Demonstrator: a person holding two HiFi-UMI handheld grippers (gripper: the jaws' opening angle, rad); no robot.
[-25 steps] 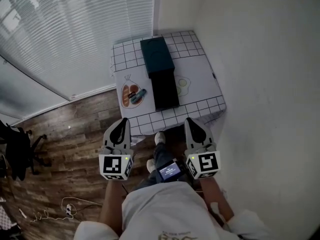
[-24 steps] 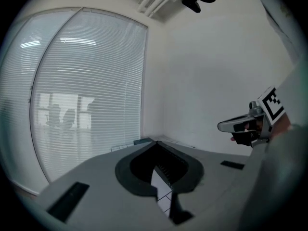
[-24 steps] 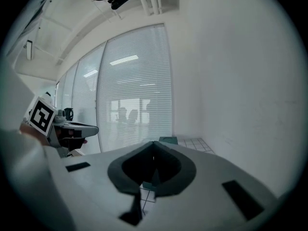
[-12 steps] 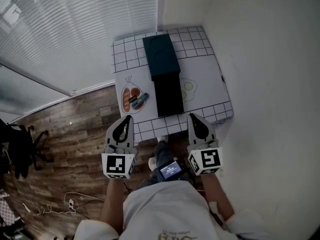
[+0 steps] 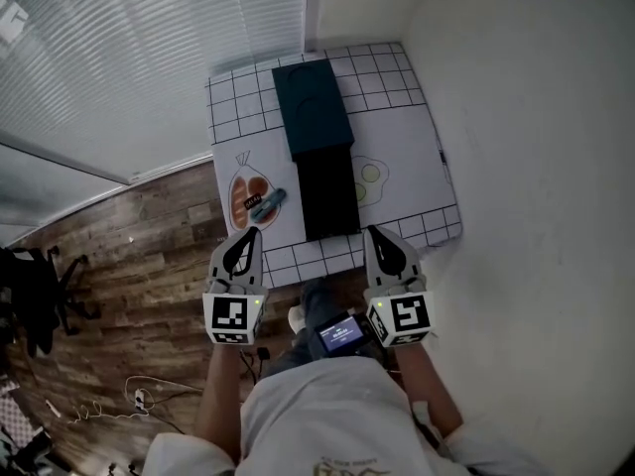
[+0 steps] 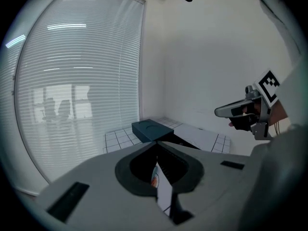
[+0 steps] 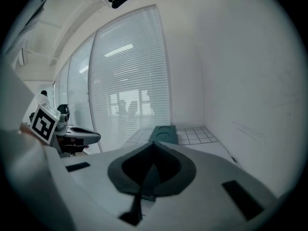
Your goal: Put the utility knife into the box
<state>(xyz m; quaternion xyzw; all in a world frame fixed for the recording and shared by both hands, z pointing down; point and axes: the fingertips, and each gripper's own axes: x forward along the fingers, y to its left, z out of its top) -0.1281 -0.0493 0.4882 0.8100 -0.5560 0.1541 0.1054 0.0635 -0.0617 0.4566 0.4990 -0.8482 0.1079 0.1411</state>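
The utility knife (image 5: 266, 204), grey-blue with a dark end, lies on an orange picture at the left of the table. A dark teal box lid (image 5: 311, 107) sits at the back, and the black open box (image 5: 327, 194) lies in front of it. My left gripper (image 5: 250, 234) hovers shut and empty at the table's near edge, just short of the knife. My right gripper (image 5: 375, 232) is shut and empty near the box's front end. The left gripper view shows the left gripper's closed jaws (image 6: 155, 143), the lid (image 6: 151, 129) and the right gripper (image 6: 240, 110).
The small table (image 5: 417, 147) has a checked cloth with a white mat and stands in a corner, wall on the right, window blinds (image 5: 129, 58) behind and left. Wood floor (image 5: 129, 256) lies to the left with a cable (image 5: 139, 400). The person's legs are below the table edge.
Both grippers have moved forward and down to the table's near edge, and the left one now sits closer to the knife. The jaws stayed shut.
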